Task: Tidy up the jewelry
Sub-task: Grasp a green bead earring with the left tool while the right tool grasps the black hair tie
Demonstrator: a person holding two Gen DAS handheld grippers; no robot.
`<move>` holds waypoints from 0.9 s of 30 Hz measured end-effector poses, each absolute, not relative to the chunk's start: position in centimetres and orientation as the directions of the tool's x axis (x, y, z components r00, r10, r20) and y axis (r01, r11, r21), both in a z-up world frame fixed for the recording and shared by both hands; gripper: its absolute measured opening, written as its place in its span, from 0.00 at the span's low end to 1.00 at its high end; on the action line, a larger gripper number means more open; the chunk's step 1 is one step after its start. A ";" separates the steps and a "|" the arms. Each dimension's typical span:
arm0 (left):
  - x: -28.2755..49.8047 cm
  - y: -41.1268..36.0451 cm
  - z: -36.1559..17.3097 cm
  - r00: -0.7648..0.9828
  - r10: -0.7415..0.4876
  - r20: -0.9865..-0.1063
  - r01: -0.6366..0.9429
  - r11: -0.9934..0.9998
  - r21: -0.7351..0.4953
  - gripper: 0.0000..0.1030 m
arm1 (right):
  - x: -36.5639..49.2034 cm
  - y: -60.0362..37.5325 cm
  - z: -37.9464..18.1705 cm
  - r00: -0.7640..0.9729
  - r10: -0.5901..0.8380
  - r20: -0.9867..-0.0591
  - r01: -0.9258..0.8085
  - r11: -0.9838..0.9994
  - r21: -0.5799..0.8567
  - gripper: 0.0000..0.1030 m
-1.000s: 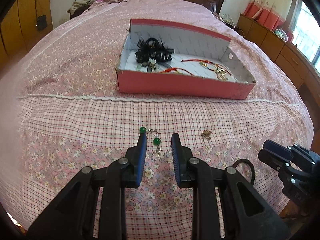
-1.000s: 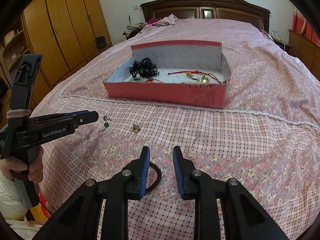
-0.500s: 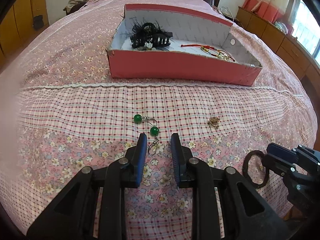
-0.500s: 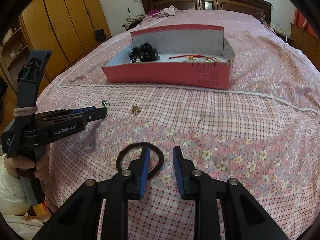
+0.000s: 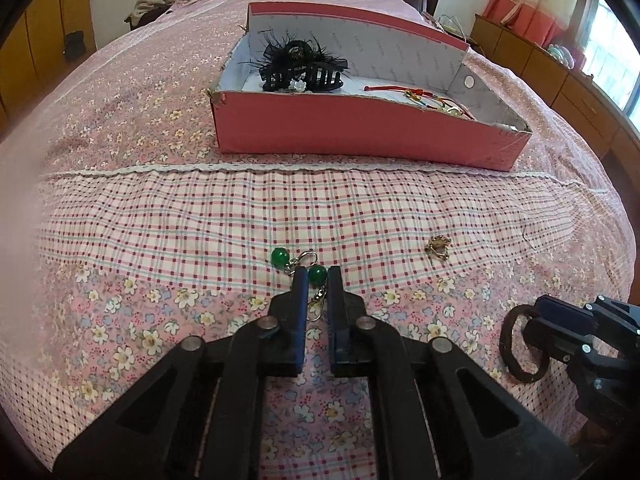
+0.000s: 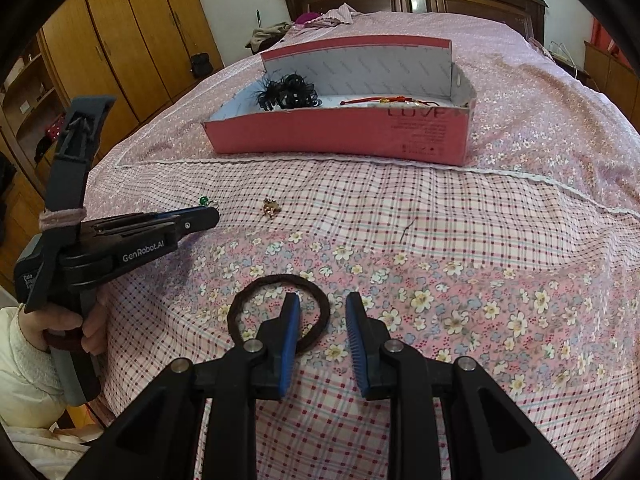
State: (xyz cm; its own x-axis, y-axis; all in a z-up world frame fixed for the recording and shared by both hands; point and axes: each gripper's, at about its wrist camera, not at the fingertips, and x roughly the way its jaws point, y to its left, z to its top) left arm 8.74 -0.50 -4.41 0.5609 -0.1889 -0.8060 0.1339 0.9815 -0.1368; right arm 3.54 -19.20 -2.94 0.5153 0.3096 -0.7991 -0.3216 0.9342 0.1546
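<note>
Two green bead earrings lie on the checked bedspread. My left gripper is shut on the nearer green earring, whose hook hangs between the fingers; the other earring lies just left of the tips. My right gripper stands open over a dark brown hair tie. Its left finger is inside the loop and the loop's right edge runs between the pads, untouched. A small gold piece lies to the right of the earrings. The pink box behind holds a black feathered hair clip and red cord bracelets.
The box sits in the middle of the bed, its lid standing up at the back. A thin dark strand lies on the checked cloth. Wooden wardrobes stand at the left, a low dresser at the right, and clothes lie by the headboard.
My left jaws have closed onto the nearer green earring. Both grippers have sunk a little toward the bed, and more of the hair tie shows around the right gripper's left finger.
</note>
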 end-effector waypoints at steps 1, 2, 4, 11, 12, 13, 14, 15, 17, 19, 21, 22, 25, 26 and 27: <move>8.6 -0.5 -4.3 0.560 -0.189 -0.806 0.136 0.981 -0.135 0.00 | 3.6 -19.2 -3.0 0.515 0.309 -0.800 -0.322 0.934 0.154 0.25; 8.5 -0.5 -4.2 0.559 -0.191 -0.807 0.138 0.981 -0.137 0.00 | 3.6 -19.2 -3.0 0.514 0.309 -0.800 -0.322 0.934 0.153 0.25; 8.1 -0.4 -4.0 0.558 -0.199 -0.805 0.138 0.980 -0.146 0.00 | 3.6 -19.1 -3.1 0.513 0.309 -0.801 -0.323 0.934 0.153 0.25; 6.1 0.0 -2.5 0.570 -0.220 -0.791 0.158 0.975 -0.157 0.00 | 3.8 -19.0 -3.4 0.509 0.308 -0.804 -0.331 0.932 0.148 0.26; 5.9 -0.1 -2.4 0.572 -0.222 -0.790 0.161 0.974 -0.157 0.00 | 3.8 -19.0 -3.4 0.508 0.310 -0.803 -0.334 0.931 0.148 0.25; 5.7 -0.1 -2.2 0.574 -0.222 -0.788 0.162 0.974 -0.156 0.00 | 3.8 -19.0 -3.5 0.507 0.312 -0.803 -0.336 0.930 0.149 0.25; 5.5 -0.1 -2.0 0.576 -0.222 -0.787 0.164 0.974 -0.155 0.00 | 3.8 -18.9 -3.5 0.506 0.314 -0.803 -0.338 0.929 0.150 0.22; 5.5 -0.1 -1.9 0.578 -0.223 -0.785 0.165 0.974 -0.155 0.00 | 3.8 -18.9 -3.5 0.506 0.315 -0.803 -0.340 0.928 0.151 0.21; 5.3 -0.2 -1.6 0.582 -0.223 -0.782 0.167 0.974 -0.154 0.00 | 3.7 -18.9 -3.5 0.506 0.317 -0.803 -0.344 0.927 0.149 0.14; 5.2 -0.2 -1.4 0.583 -0.222 -0.781 0.167 0.974 -0.153 0.00 | 3.5 -18.9 -3.4 0.511 0.315 -0.800 -0.346 0.927 0.144 0.09; 5.1 -0.1 -1.3 0.586 -0.219 -0.780 0.164 0.975 -0.151 0.00 | 3.2 -18.9 -3.3 0.516 0.319 -0.795 -0.346 0.927 0.147 0.07; 5.1 -0.1 -1.2 0.588 -0.218 -0.779 0.163 0.975 -0.150 0.00 | 3.1 -19.0 -3.2 0.520 0.320 -0.791 -0.345 0.927 0.148 0.07; 5.0 0.0 -0.7 0.597 -0.213 -0.774 0.158 0.976 -0.147 0.00 | 2.9 -19.4 -2.5 0.532 0.323 -0.782 -0.340 0.928 0.152 0.06; 5.0 0.1 -0.6 0.599 -0.212 -0.772 0.158 0.977 -0.146 0.00 | 2.9 -19.5 -2.3 0.536 0.324 -0.779 -0.339 0.928 0.153 0.06; 4.9 0.2 -0.3 0.602 -0.209 -0.770 0.156 0.977 -0.143 0.00 | 2.9 -19.7 -2.0 0.541 0.325 -0.776 -0.338 0.929 0.154 0.06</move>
